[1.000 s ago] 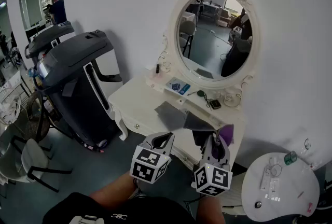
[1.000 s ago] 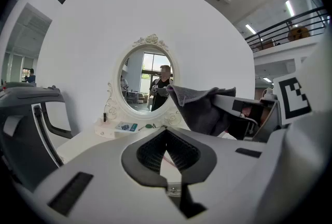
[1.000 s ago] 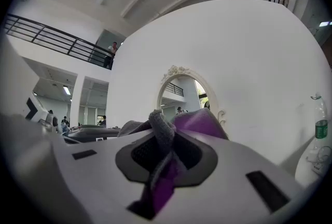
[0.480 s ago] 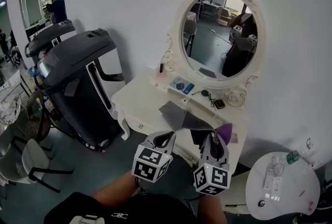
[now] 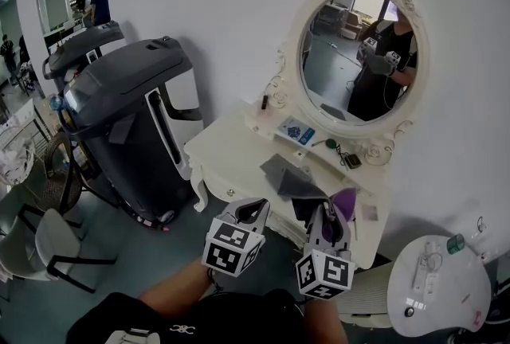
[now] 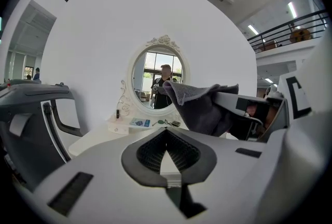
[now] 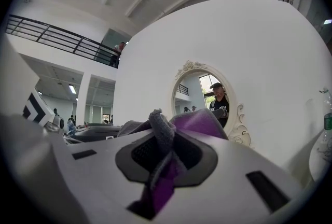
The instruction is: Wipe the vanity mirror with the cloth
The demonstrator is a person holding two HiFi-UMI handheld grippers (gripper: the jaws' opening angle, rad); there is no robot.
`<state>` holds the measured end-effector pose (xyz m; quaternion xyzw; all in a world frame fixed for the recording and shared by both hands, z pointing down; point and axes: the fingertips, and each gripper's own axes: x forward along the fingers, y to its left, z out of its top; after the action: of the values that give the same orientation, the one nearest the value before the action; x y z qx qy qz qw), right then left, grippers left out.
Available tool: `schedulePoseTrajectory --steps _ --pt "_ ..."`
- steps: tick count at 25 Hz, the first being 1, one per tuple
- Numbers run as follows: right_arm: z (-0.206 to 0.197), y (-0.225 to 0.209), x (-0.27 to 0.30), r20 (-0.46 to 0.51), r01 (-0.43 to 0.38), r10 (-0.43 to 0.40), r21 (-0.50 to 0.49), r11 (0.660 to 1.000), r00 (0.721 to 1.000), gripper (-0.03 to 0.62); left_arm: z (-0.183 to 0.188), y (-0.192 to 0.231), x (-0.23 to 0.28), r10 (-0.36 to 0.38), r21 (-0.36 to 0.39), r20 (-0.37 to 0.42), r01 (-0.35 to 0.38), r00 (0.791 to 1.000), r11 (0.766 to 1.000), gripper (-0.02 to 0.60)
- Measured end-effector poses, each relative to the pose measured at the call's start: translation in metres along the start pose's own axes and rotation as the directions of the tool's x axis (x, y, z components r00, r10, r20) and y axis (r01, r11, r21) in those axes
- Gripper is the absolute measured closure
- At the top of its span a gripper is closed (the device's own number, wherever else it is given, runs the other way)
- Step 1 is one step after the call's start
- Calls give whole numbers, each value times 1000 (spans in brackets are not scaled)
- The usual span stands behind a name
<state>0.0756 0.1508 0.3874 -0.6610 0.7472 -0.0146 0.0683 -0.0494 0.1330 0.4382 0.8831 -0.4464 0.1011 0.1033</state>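
Opposite vanity mirror (image 5: 362, 56), right gripper (image 5: 330, 213) clamping grey-purple cloth (image 5: 301, 188), left gripper (image 5: 252, 209) pinched closed

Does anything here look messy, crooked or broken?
Nothing looks broken or spilled. Only the cloth looks untidy, bunched up in the right gripper, and a black cable trails loosely on the vanity below the mirror.

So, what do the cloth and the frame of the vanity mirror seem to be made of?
The cloth looks like soft microfibre, grey and purple: fuzzy surface, limp folds. The mirror frame seems cream-painted wood or moulded resin, slightly glossy, with raised roses; which one, I cannot tell.
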Motion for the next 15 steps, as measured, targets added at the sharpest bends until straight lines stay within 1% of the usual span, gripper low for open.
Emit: schedulePoseTrajectory --steps 4,9,15 --pt "-7 8 4 -10 1 -1 -7 1000 1000 545 -10 9 -4 2 -9 -15 -2 1000 1000 577" --pt "-6 7 15 2 7 -7 9 1000 1000 545 -11 17 4 4 -2 -26 -4 1000 1000 577" --pt "-13 -13 44 6 9 -9 25 1000 1000 545 -5 22 35 9 5 -28 -9 1000 1000 577"
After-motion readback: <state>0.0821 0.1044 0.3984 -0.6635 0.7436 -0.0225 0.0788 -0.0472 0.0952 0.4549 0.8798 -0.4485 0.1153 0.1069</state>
